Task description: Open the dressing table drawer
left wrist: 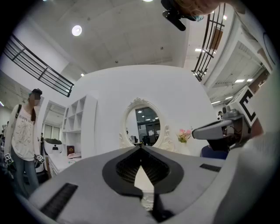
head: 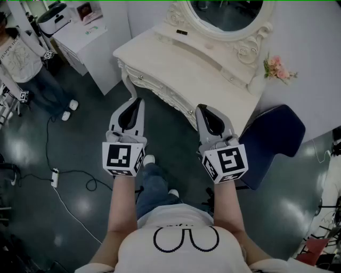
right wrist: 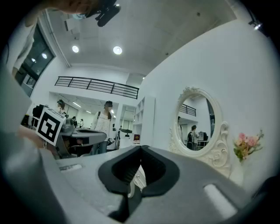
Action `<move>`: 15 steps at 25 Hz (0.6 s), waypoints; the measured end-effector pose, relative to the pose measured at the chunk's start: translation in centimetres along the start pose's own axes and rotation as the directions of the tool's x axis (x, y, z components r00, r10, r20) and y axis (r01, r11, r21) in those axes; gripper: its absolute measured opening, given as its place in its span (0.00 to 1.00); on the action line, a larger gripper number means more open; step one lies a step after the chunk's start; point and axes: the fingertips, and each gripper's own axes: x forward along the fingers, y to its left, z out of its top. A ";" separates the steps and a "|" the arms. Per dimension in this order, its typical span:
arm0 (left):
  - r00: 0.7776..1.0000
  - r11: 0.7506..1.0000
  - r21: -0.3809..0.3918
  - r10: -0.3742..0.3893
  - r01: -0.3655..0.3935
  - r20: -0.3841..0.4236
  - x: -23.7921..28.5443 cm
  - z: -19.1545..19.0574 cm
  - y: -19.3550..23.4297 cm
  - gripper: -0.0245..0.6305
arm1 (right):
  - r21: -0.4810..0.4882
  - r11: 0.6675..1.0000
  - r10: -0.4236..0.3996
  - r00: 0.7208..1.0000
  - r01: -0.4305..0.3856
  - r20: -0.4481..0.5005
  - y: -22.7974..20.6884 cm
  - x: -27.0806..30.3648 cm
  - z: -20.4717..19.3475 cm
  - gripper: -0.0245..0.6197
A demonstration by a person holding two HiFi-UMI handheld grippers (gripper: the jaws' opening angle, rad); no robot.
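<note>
Dark, glossy floor (head: 80, 202) fills most of the head view, bounded by a white wall (head: 314, 37) at the upper right. Against that wall stands the white carved dressing table (head: 213, 90). Its counter (head: 160, 56) runs diagonally from upper left to lower right, and an oval mirror (head: 226, 13) in an ornate frame rises at its back. A white cabinet (head: 101, 48) stands to the left of the dressing table. A navy chair (head: 274, 141) stands at its right end, just beside the right gripper. 1 person (head: 26, 64) in a pale top and jeans stands at the far left, well apart from the dressing table. The drawer (head: 160, 91) sits in the carved front apron below the counter edge. It is flush with the apron and closed, with a small knob (head: 140, 78) on the front. The 2 grippers are held side by side in front of that apron, apart from it. The left gripper (head: 139, 100) has its jaws pressed together with nothing between them, tips toward the apron's left part. The right gripper (head: 201, 106) is likewise closed tip to tip and empty, near the apron's right part. Pink flowers (head: 277, 68) stand just right of the mirror frame. A power strip (head: 55, 177) with its cable lies on the floor at the left.
</note>
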 end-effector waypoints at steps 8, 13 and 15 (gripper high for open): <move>1.000 1.000 -0.016 0.006 -0.006 0.003 3.1 -1.5 3.1 0.04 | -0.001 1.000 -0.017 1.000 0.017 0.009 -1.5 4.1 -0.7 0.03; 1.000 1.000 -0.028 0.003 -0.003 -0.007 6.8 -3.1 6.7 0.04 | 0.010 1.000 -0.020 1.000 0.020 -0.011 -2.4 9.2 -1.9 0.03; 1.000 0.999 -0.033 -0.001 0.000 -0.012 8.8 -3.5 8.8 0.04 | 0.015 1.000 -0.026 0.999 0.026 -0.020 -2.7 12.1 -2.1 0.03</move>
